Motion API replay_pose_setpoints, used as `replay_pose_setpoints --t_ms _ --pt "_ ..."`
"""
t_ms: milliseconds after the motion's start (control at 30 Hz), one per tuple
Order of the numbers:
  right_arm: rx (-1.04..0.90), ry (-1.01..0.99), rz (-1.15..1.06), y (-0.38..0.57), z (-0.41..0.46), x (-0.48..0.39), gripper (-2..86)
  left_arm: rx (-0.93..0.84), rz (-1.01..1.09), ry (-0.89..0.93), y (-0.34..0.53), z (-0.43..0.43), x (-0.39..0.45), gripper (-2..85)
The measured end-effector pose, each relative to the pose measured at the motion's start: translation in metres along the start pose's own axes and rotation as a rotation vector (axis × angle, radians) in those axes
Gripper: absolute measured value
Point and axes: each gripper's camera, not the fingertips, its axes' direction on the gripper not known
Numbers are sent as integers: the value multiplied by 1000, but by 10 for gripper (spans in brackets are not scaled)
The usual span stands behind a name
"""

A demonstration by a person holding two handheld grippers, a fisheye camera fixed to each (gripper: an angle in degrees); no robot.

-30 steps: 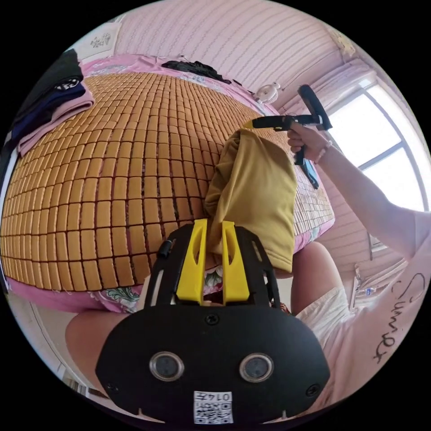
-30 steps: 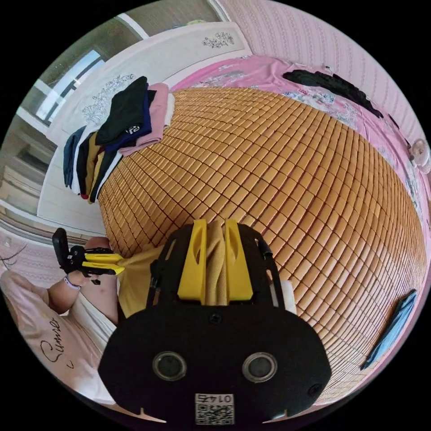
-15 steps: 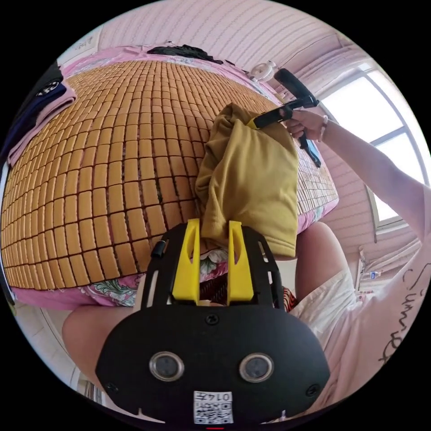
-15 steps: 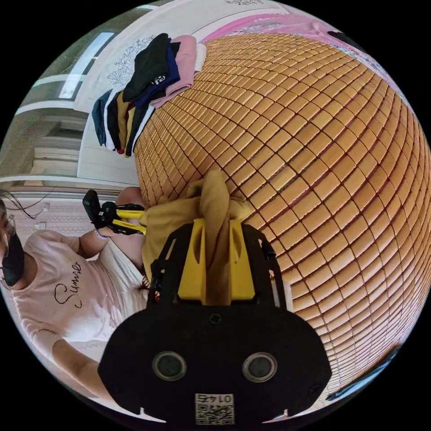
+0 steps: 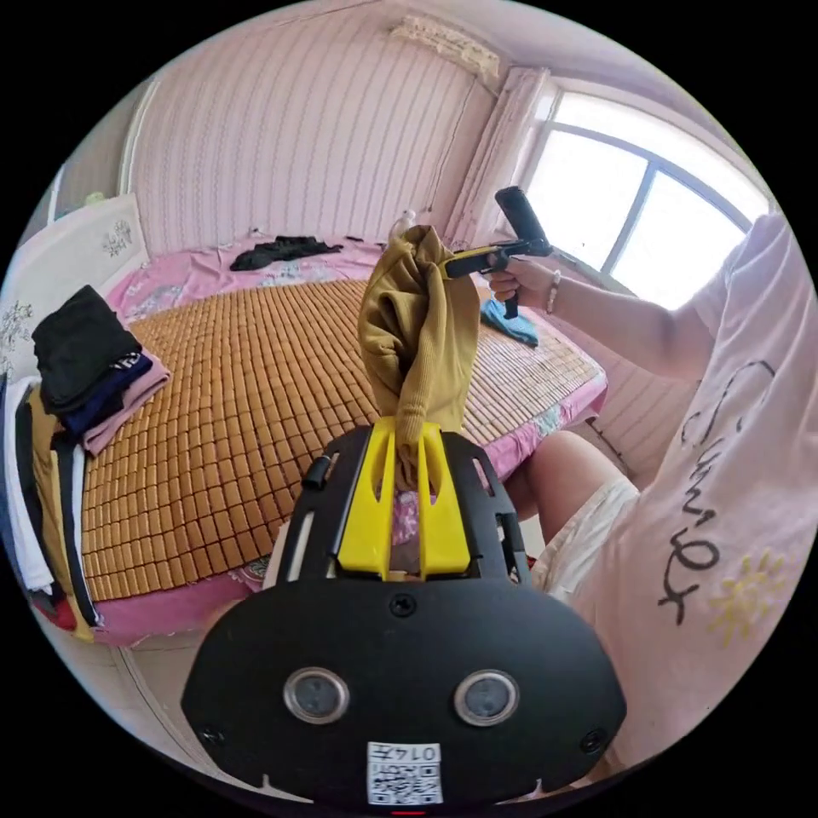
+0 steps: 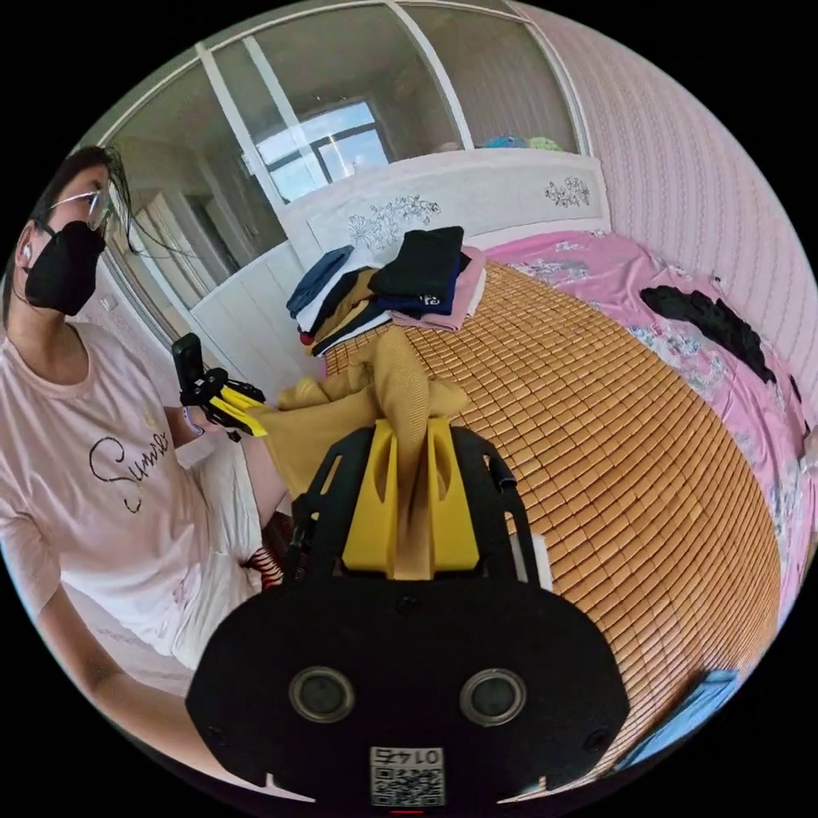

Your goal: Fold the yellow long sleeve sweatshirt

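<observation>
The yellow sweatshirt [image 5: 419,332] hangs bunched in the air between both grippers, above the near edge of the bed. My left gripper [image 5: 404,434] is shut on its lower end. My right gripper [image 6: 411,430] is shut on another bunch of the sweatshirt [image 6: 400,392]. In the left gripper view the right gripper [image 5: 452,264] pinches the cloth's upper end, held by a hand. In the right gripper view the left gripper [image 6: 251,420] holds the far end of the cloth beside the person.
A bamboo mat [image 5: 247,383] covers the bed, over a pink sheet [image 5: 187,273]. A stack of folded clothes [image 6: 400,285] lies by the white headboard [image 6: 477,192]. A black garment [image 6: 707,324] lies at the far side. A blue cloth [image 5: 511,322] rests near the window side. The person [image 6: 102,477] stands at the bed's edge.
Both grippers have lifted and tilted up, so more of the room shows. The sweatshirt has come up off the mat and is more bunched between the grippers.
</observation>
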Motion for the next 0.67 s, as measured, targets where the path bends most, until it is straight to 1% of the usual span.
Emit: replay_pose_setpoints --t_ms 67,133,167,233,267,300,333,367,400,433,467,500,533,567,600,667 --pt "-19 14 -109 -46 -5 -8 58 118 -54 -26 -3 -31 -14 42" --pt "-71 32 -287 -126 0 -22 58 217 -108 -47 -3 -52 -33 42" --pt "-90 39 -336 -148 3 -27 59 276 -148 -63 -4 -64 -50 42" --pt "-186 57 -524 -244 26 -48 62 356 -187 -97 -8 -82 -81 42" --pt "-211 62 -565 -269 35 -54 63 401 -204 -152 -11 -94 -103 42" --pt "-257 44 -611 -321 56 -62 67 423 -217 -185 -13 -100 -116 43" --pt "-293 61 -618 -371 83 -71 77 464 -260 -238 -16 -110 -145 45" --pt "-292 99 -634 -392 99 -78 82 526 -345 -300 -15 -122 -178 48" --pt "-277 182 -620 -429 136 -86 95 562 -395 -339 -14 -126 -195 52" --pt "-272 255 -527 -459 175 -87 101 600 -490 -439 -11 -131 -231 61" --pt "-286 285 -454 -470 194 -85 100 593 -638 -495 -6 -127 -272 67" --pt "-279 319 -301 -481 228 -81 95 566 -694 -483 -5 -122 -294 70" --pt "-224 276 -203 -470 254 -79 86 488 -758 -437 -3 -108 -333 67" --pt "-204 228 -185 -460 267 -79 84 417 -811 -424 3 -94 -360 65" --pt "-220 144 -178 -434 295 -80 81 403 -819 -430 7 -89 -367 65" --pt "-321 101 -167 -392 331 -77 81 495 -789 -407 22 -83 -365 64"
